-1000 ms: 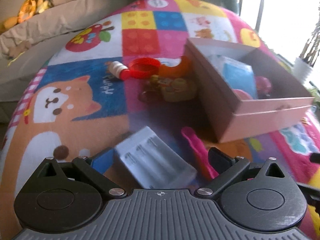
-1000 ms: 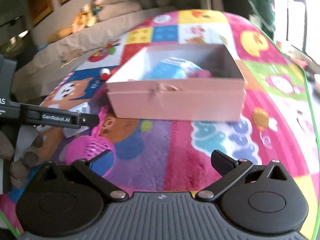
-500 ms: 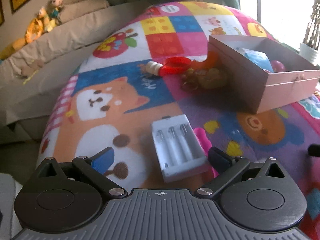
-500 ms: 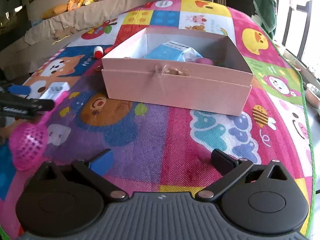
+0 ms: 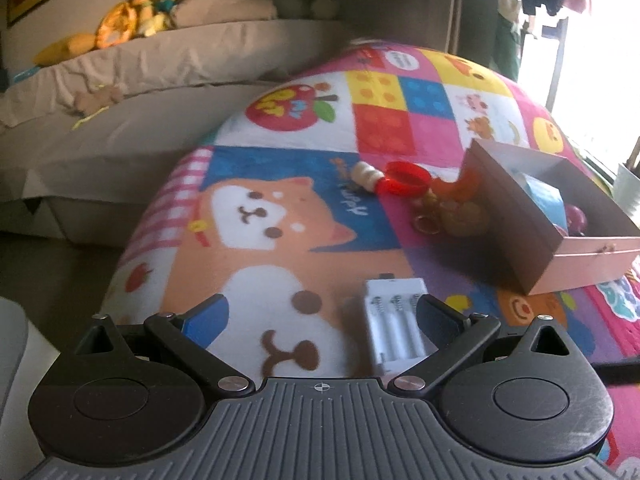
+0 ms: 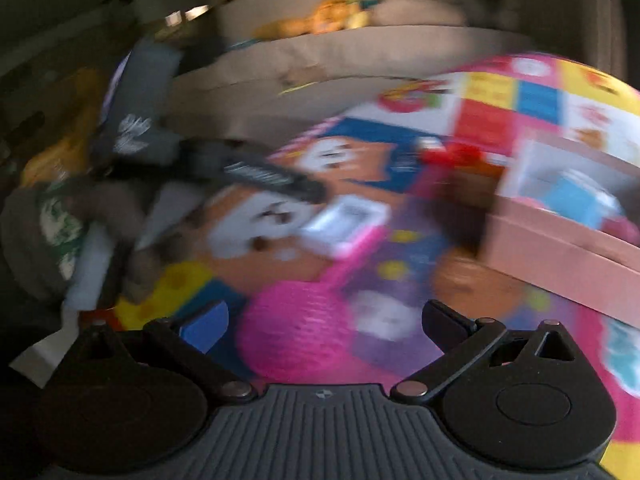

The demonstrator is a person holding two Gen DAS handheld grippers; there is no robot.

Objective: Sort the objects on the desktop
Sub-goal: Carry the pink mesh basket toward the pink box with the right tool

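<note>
Our left hand-held gripper (image 5: 320,312) is pulling back, open and empty, while the right one (image 6: 324,320), also open, is swinging, seemingly toward the pink scoop (image 6: 296,328) beside the white charger (image 5: 394,328); we are aiming squarely over its handle.

- A cartoon-patterned play mat (image 5: 280,216) carries everything; it shows coloured squares, an apple and a large orange-and-white dog.
- A white battery charger (image 5: 394,326) lies on the dog's pale chest, with three slots facing up.
- A pink cardboard box (image 5: 516,240) sits open at the mat's right side, holding a blue packet (image 5: 544,200).
- A red ring (image 5: 406,178) lies near the box, touching a small cream spool (image 5: 366,172).
- An amber-coloured cluster of small items (image 5: 456,212) lies just beside the box's left wall.
- In the blurred right wrist view, a pink perforated scoop (image 6: 304,328) lies on the mat, its handle reaching to the charger.
</note>
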